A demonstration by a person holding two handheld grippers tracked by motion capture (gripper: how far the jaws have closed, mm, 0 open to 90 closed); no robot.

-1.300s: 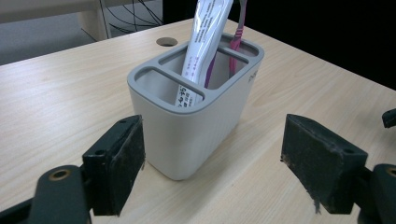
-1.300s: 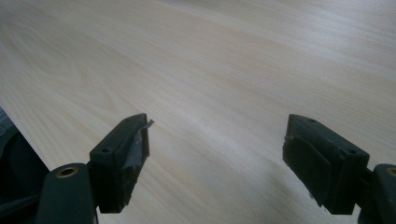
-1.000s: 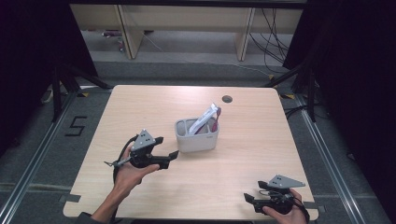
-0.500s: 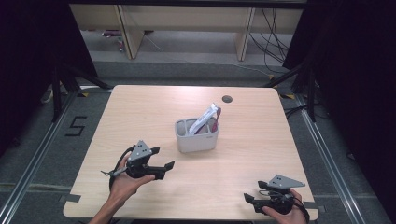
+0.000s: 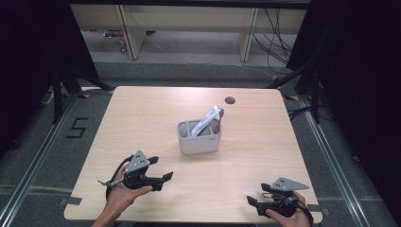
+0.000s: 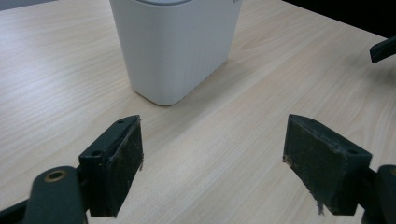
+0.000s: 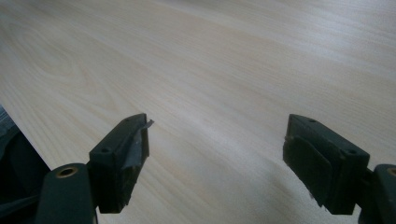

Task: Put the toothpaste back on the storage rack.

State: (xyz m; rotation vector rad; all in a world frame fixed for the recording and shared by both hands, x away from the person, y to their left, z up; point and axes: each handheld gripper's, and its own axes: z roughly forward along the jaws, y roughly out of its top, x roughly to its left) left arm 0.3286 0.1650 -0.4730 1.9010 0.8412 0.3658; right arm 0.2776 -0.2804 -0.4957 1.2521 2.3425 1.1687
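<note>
A white ribbed container (image 5: pixel 199 137) stands near the middle of the wooden table (image 5: pixel 142 113); a white and red packet (image 5: pixel 210 118) leans out of its top right. My left gripper (image 5: pixel 166 178) rests low at the front left, jaws wide apart and empty, pointing right. In the left gripper view the container (image 6: pixel 175 44) stands just beyond my open left gripper (image 6: pixel 212 154). My right gripper (image 5: pixel 250 202) lies at the front right edge, held by a hand, pointing left. In the right gripper view my right gripper (image 7: pixel 217 149) is open over bare wood.
A dark round hole (image 5: pixel 230 100) sits near the table's far edge. Wooden shelving (image 5: pixel 184 23) and cables lie on the floor behind. The table's front edge (image 5: pixel 189 220) is close to both hands. The other gripper's tip (image 6: pixel 384 49) shows at the right of the left gripper view.
My left gripper has drawn back from the container toward the front left of the table. The right gripper has stayed in place.
</note>
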